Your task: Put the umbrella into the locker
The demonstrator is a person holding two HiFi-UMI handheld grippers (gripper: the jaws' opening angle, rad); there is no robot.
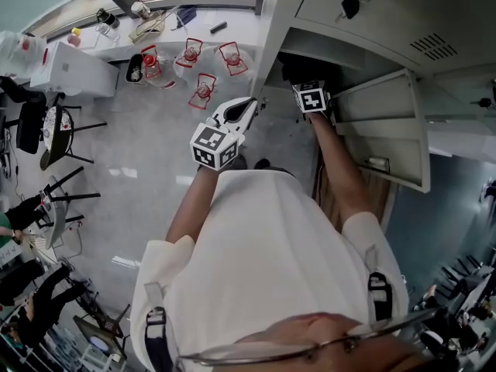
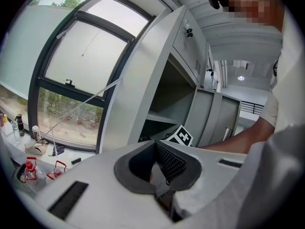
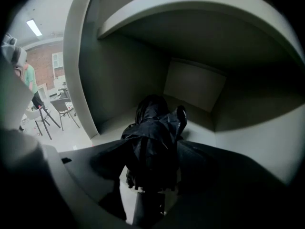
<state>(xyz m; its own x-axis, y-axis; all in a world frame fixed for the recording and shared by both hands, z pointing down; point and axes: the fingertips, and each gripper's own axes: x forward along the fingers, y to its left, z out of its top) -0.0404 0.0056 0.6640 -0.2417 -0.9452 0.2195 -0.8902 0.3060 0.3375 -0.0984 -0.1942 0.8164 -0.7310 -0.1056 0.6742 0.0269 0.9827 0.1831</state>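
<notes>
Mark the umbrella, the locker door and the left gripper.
umbrella (image 3: pixel 152 140): right gripper view, folded black canopy.
locker door (image 1: pixel 387 130): head view, middle of the panel.
left gripper (image 1: pixel 250 108): head view, between its fingertips.

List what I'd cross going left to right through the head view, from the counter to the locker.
white box → dark container → left gripper → right gripper → open locker door

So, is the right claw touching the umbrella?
Cannot tell. The right gripper view shows the umbrella between the jaws of the right claw, inside the locker; pale gaps show beside it low down, but higher up dark fabric and claw merge.
</notes>
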